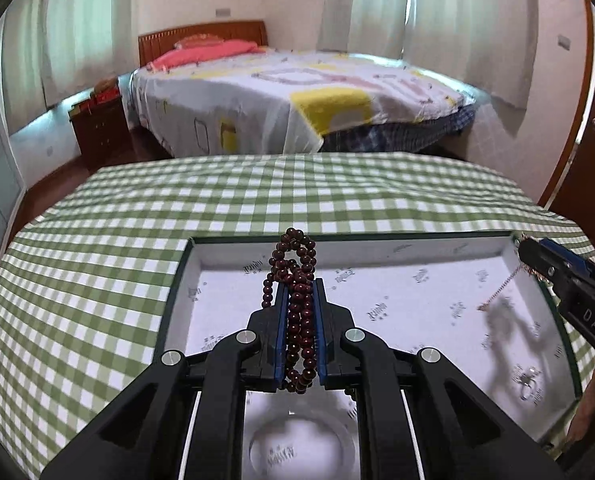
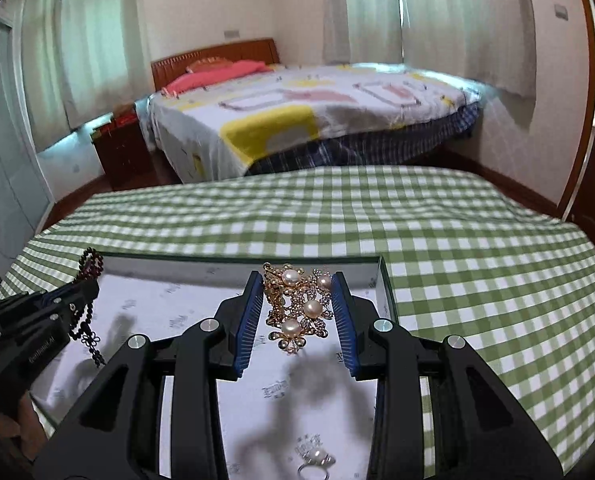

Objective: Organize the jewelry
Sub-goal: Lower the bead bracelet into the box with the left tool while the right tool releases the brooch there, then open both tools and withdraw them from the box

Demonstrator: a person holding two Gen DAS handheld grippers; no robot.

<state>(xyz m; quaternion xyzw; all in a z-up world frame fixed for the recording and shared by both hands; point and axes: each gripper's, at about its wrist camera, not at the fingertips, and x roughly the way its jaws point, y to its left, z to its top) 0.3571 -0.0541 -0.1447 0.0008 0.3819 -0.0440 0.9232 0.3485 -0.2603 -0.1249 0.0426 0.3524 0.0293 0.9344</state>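
Observation:
My left gripper (image 1: 300,286) is shut on a dark red bead strand (image 1: 293,276) and holds it above a shallow white-lined box (image 1: 417,246). The strand also shows at the left of the right wrist view (image 2: 87,312). My right gripper (image 2: 297,282) is shut on a gold bracelet with pearls (image 2: 297,304), over the box's right part (image 2: 383,280). In the left wrist view the right gripper (image 1: 537,258) is at the box's right edge with a thin gold chain (image 1: 501,286) hanging from it. A pearl ring (image 2: 315,464) lies on the box floor; it also shows in the left wrist view (image 1: 527,384).
The box sits on a table with a green checked cloth (image 1: 257,196). A clear bangle (image 1: 301,444) lies in the box under the left gripper. Beyond the table are a bed (image 1: 281,92), a wooden nightstand (image 1: 99,128) and a door (image 1: 593,152) at the right.

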